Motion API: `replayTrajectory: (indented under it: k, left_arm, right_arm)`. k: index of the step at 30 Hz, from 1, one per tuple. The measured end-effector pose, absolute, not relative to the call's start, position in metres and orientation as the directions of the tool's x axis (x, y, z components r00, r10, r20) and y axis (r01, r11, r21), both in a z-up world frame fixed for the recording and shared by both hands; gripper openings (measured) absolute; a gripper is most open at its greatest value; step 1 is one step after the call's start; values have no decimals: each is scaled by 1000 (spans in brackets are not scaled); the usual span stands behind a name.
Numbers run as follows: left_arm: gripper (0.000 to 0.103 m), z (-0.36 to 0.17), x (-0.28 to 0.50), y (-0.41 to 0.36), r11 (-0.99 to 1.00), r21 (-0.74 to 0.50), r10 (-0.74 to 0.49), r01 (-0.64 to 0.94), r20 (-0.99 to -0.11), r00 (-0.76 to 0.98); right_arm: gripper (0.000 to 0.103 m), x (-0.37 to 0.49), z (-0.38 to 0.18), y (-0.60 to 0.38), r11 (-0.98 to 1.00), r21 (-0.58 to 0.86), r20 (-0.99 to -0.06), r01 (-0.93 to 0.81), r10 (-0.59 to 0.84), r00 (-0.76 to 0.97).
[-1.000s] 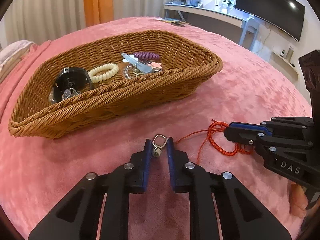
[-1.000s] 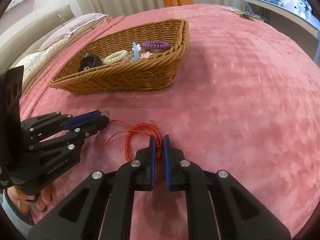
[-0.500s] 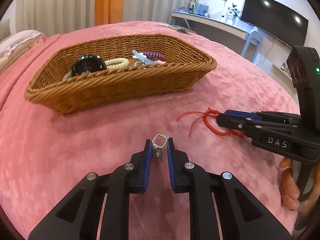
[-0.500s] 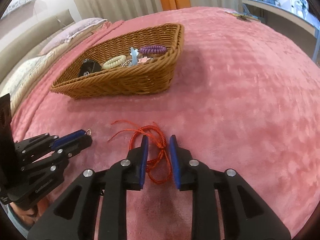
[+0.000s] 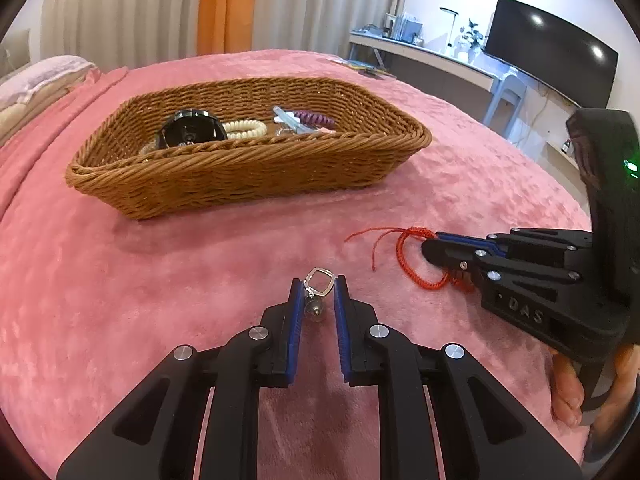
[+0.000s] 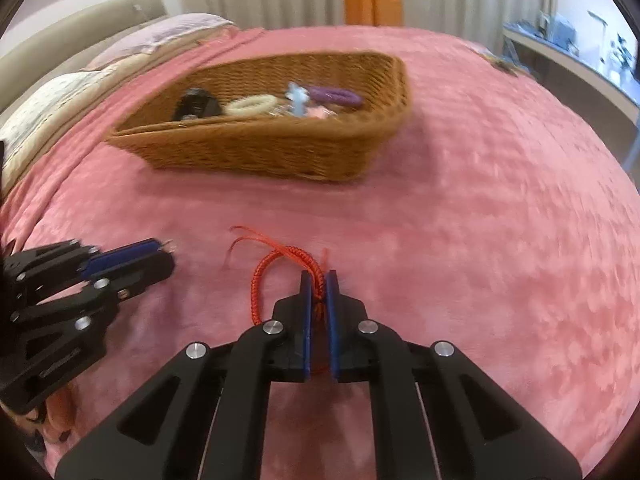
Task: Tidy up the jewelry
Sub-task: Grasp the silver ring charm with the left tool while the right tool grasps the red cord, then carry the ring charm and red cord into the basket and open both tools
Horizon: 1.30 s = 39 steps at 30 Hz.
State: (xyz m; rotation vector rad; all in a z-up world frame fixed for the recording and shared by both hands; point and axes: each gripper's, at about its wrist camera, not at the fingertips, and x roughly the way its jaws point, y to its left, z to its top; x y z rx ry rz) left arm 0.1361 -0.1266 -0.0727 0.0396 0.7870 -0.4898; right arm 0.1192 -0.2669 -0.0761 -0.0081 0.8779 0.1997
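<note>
Over the pink blanket (image 5: 120, 300) of the bed, near its front edge, my left claw (image 5: 317, 286) is nearly closed on a small silver earring (image 5: 316, 292): its squarish metal loop sticks out past the blue pads (image 5: 296, 320), pinched between their tips, while a little dark bead hangs down in the narrow gap behind them. The loop points away from me toward the wicker basket (image 5: 240, 180), and the earring's long axis runs roughly along my fingers. My right claw (image 6: 317, 280), off to the right and a little farther forward, has just clamped its blue pads (image 6: 306, 320) tight on a red braided cord bracelet (image 6: 260, 276). The knotted part of the cord sits between the pad tips, the loop sags out to the left of the claw, and the loose tail ends trail off leftward and away from me across the blanket. The bracelet's loop is stretched long, its long axis running front to back along my fingers. The basket sits farther back toward the middle of the bed, well apart from both claws, its long side across my view; inside it lie a black round case (image 5: 190, 132), a cream spiral hair tie (image 5: 244, 130), a purple spiral hair tie (image 5: 314, 118) and a pale blue clip (image 6: 298, 98). The right-wrist view is blurred.
</note>
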Motion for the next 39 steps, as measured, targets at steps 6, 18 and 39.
replayTrajectory:
  k: [6,18,39]
  left_arm:
    - [14,-66,135,-120,889,-173,-421,423,-671,610]
    - [14,41,122,-100,904,-130,-416,408,-498,761]
    - [14,6,252,-105,936,-169,-351,308,-519,780]
  right_arm:
    - [5,98,-56,-255,977,26,-696,-210,168,698]
    - [5,98,59,-260,973,97,-544,-208,227,808]
    - [5,275,3,-250,979,151,-695,-140,205,689]
